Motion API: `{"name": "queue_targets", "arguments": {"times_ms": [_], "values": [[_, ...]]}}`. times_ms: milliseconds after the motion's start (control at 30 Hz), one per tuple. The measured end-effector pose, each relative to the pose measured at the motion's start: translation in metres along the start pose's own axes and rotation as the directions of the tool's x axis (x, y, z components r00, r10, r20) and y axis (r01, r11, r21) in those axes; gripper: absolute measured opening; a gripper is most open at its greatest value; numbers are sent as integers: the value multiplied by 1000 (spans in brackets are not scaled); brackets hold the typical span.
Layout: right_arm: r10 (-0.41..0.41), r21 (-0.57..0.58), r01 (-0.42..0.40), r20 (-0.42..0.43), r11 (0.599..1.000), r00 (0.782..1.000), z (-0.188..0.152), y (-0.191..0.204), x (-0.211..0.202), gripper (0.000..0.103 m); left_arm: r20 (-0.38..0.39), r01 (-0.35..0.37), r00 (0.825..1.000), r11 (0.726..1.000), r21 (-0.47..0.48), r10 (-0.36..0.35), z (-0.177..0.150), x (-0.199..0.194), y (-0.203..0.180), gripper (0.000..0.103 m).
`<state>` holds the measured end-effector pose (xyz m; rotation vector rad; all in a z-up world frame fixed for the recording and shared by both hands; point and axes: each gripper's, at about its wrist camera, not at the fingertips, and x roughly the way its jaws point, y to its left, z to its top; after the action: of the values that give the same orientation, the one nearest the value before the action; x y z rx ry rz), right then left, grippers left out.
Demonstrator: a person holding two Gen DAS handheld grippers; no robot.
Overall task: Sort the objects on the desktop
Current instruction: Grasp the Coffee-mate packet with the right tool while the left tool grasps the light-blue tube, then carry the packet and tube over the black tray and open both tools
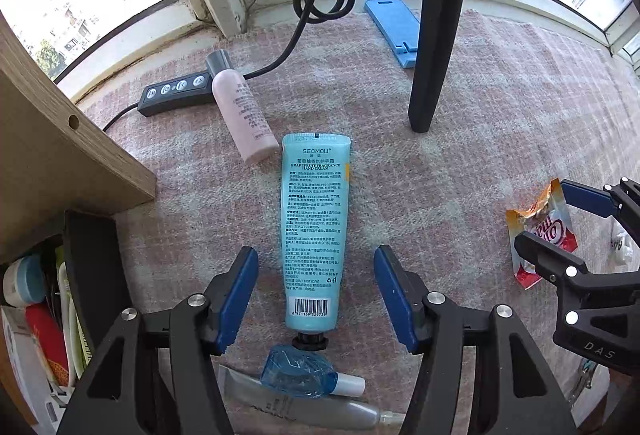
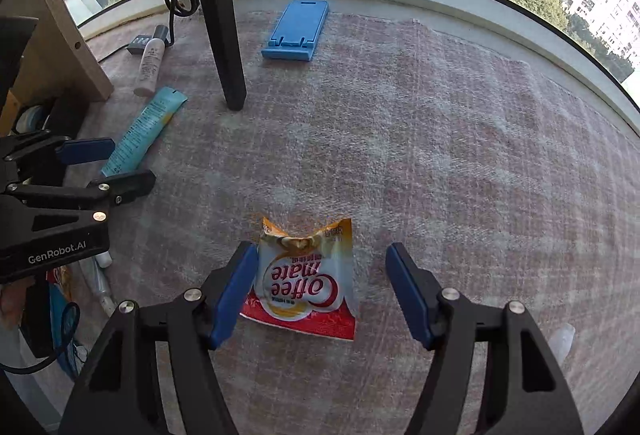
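Two grippers hover over the pink checked cloth (image 2: 440, 139) that covers the surface; at the left edge a wooden shelf (image 1: 60, 151) overhangs; near the far left corner lies a pink bottle (image 1: 244, 115), just beside a black switch box (image 1: 176, 95); the left gripper (image 1: 316, 291) has its fingers wide apart, either side of the teal hand cream tube (image 1: 314, 231), touching neither side; a small blue bottle (image 1: 300, 375) sits at the tube's cap; a blue phone stand (image 2: 298, 31) lies toward the far edge; the right gripper (image 2: 322, 291) is spread wide around the Coffee mate sachet (image 2: 308, 279), its left finger (image 2: 234, 295) against the sachet's edge, gripping nothing.
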<state>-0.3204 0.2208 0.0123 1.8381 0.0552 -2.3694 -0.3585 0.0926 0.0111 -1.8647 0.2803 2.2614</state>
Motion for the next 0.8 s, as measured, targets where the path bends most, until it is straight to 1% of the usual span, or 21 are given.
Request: {"name": "queue_targets", "arguments": {"times_ms": [100, 200, 233, 267, 300, 333, 367, 467, 567, 633, 800], "values": [[-16, -9, 16, -3, 1000, 1000, -1, 3, 1, 67, 2, 12, 1000, 1000, -8, -12, -1, 0, 0, 60], [-46, -35, 45, -3, 998, 999, -2, 7, 1, 67, 11, 18, 1000, 1000, 3, -18, -3, -2, -5, 54], [-52, -40, 52, -2, 998, 999, -3, 9, 1, 67, 13, 20, 1000, 1000, 9, -20, -3, -3, -7, 48], [-53, -37, 53, 0, 998, 999, -3, 8, 0, 65, 14, 19, 1000, 1000, 13, -19, -4, -4, -10, 39], [-53, -33, 53, 4, 998, 999, -3, 7, -1, 62, 13, 16, 1000, 1000, 16, -16, -5, -5, -12, 34], [-53, -29, 53, 8, 998, 999, -4, 6, -3, 51, 12, 18, 1000, 1000, 16, -19, -6, -6, -14, 28], [-46, -23, 46, 8, 999, 999, -4, 4, -5, 44, 12, 20, 1000, 1000, 15, -20, -7, -6, -15, 28], [-15, 15, 15, 0, 1000, 1000, -5, -7, -8, 38, 19, 36, 999, 999, -1, -36, -12, -8, -16, 28], [18, 62, -17, 0, 998, 1000, -10, -19, -13, 36, 20, 57, 998, 998, -30, -56, -19, -12, -16, 28], [24, 86, -25, 14, 996, 1000, -13, -26, -20, 36, 26, 61, 998, 997, -46, -60, -25, -16, -16, 28], [36, 120, -43, 56, 992, 998, -24, -37, -49, 35, 58, 73, 996, 995, -65, -69, -38, -40, -19, 28]]}}
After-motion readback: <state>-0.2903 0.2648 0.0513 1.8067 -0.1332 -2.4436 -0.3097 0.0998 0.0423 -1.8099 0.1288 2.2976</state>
